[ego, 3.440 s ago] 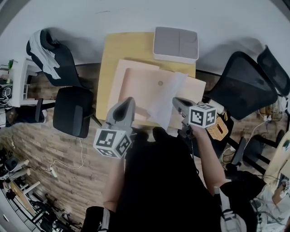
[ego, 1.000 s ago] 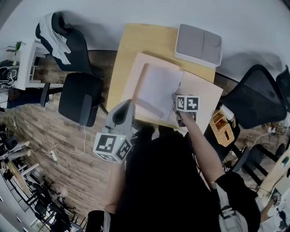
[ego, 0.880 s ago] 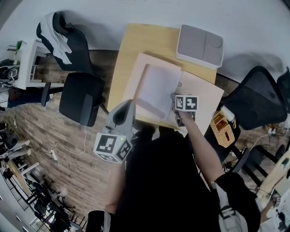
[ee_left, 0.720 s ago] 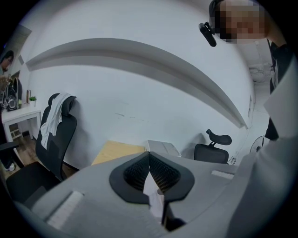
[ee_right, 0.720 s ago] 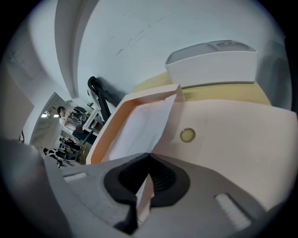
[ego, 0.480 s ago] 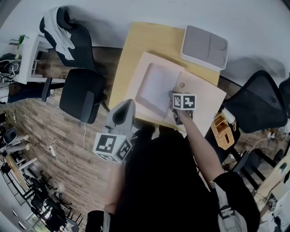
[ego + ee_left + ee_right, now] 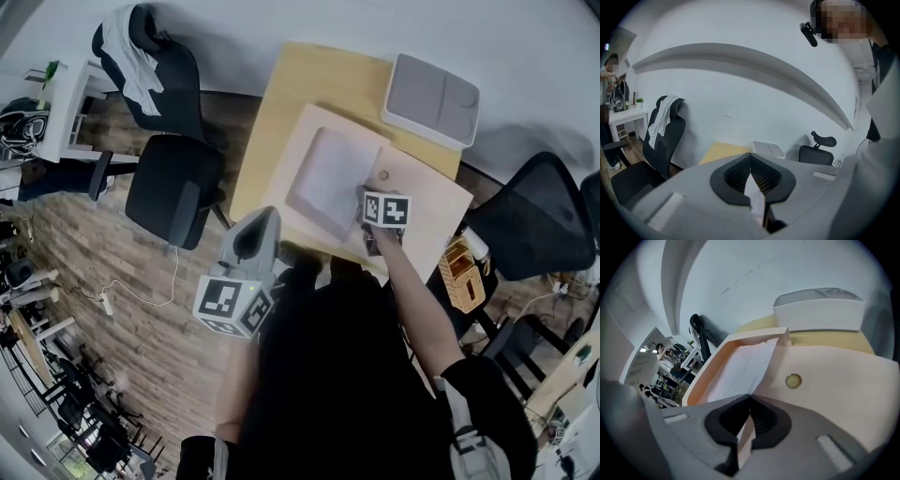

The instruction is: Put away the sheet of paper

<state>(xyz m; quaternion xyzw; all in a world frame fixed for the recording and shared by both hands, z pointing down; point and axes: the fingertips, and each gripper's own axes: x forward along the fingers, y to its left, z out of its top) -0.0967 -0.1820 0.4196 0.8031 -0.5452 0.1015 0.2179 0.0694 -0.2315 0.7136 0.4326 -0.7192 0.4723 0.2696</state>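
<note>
Far left: white desk (image 7: pixel 70 89), black chair with white garment (image 7: pixel 141 47) over its back, second black chair (image 7: pixel 173 192) just beside left edge of yellow table (image 7: pixel 309 80). Left gripper (image 7: pixel 750 158) up in the air off the table's near-left corner, pads pressed together, touching nothing on the table. On the table: peach folder (image 7: pixel 427 206), sheet of paper (image 7: pixel 328 178) lying flat in its left half, right edge against the cover with the snap button (image 7: pixel 382 175). Right gripper (image 7: pixel 750 397) low over the folder's near edge, jaws closed on the sheet's near corner right where it meets that cover edge. Cover edge and raised folder rim close on either side of the sheet. Grey two-part box (image 7: pixel 431 86) at the table's far-right corner, just beyond the folder. Further right: orange basket (image 7: pixel 457 267), black mesh chair (image 7: pixel 530 211). Versus 3.4 s ago: sheet then hanging in the air over the folder from the right gripper, since lowered and slid in, right arm stretched forward. Versus 1 s ago: sheet deeper and flatter in the folder. Left gripper in the same spot throughout.
</note>
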